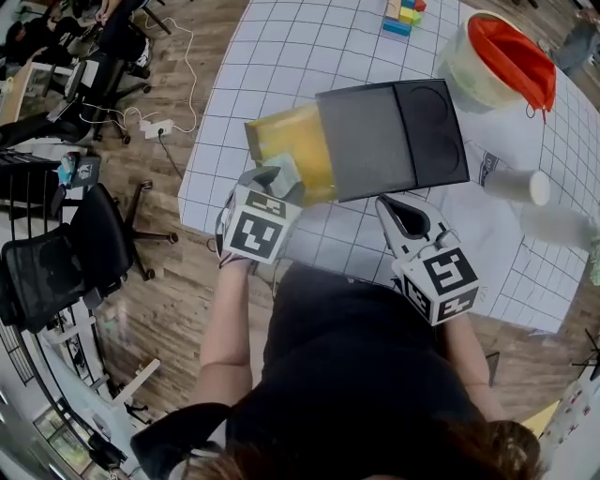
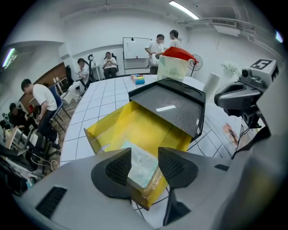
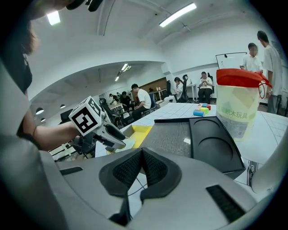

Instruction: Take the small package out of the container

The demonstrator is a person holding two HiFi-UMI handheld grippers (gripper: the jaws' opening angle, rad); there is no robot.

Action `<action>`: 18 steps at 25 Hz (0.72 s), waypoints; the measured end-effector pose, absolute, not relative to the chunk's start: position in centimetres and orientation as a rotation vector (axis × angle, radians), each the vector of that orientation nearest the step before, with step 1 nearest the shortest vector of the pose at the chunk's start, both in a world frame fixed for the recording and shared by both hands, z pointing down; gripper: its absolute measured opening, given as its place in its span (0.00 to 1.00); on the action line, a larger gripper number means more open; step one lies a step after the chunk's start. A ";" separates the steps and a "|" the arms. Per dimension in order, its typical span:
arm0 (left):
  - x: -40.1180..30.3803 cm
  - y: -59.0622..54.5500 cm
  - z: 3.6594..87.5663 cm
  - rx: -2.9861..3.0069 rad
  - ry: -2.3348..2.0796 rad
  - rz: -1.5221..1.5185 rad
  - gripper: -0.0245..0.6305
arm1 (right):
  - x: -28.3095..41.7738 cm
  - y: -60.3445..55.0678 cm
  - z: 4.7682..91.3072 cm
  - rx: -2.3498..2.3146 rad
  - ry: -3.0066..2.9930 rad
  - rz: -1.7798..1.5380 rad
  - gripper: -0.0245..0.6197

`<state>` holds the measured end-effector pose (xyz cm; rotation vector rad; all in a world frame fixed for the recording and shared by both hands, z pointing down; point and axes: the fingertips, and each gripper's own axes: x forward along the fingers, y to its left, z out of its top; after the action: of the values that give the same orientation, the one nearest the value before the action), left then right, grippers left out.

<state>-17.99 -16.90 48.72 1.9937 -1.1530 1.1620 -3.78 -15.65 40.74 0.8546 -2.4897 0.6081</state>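
On the white gridded table [image 1: 234, 94]: an open yellow cardboard container [image 2: 135, 123] lay near the person's edge, with most of its far end roofed by a tray.
Left gripper [image 2: 145, 153]: clenched on the small clear-wrapped, pale green package [image 2: 143, 165], one ribbed pad on each side.
Package position: at the container's near corner, by the near wall; whether it had cleared the wall was not plain.
Done: the grasp looked secure.
Left: probably lifting the package clear and setting it down outside.
Black flat plastic tray with a round recess [image 1: 389, 136]: rested over the container's far part. It stood well apart from the grasp, so it was unlikely to block a pull toward the person.
Translucent bucket with a red lid [image 1: 487, 66]: farther off, at the right.
White cylinder [image 1: 517, 186]: lying right of the tray.
Coloured toy blocks [image 1: 403, 16]: at the far edge.
Right gripper [image 3: 141, 168]: jaws pressed together on nothing, just off the tray's near edge.
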 end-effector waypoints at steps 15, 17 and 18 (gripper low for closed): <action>-17.6 -16.7 52.1 1.929 -0.968 1.404 0.33 | -4.2 -15.8 42.1 0.850 -2.452 0.652 0.06; -17.5 -16.6 52.3 1.921 -0.947 1.433 0.33 | -4.3 -15.7 42.2 0.853 -2.450 0.653 0.06; -17.5 -16.5 52.4 1.918 -0.940 1.445 0.33 | -4.3 -15.7 42.3 0.854 -2.449 0.653 0.06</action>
<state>-17.47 -16.50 52.42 1.9184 -0.9397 1.4450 -4.27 -15.69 42.29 0.8537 -2.4487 0.6534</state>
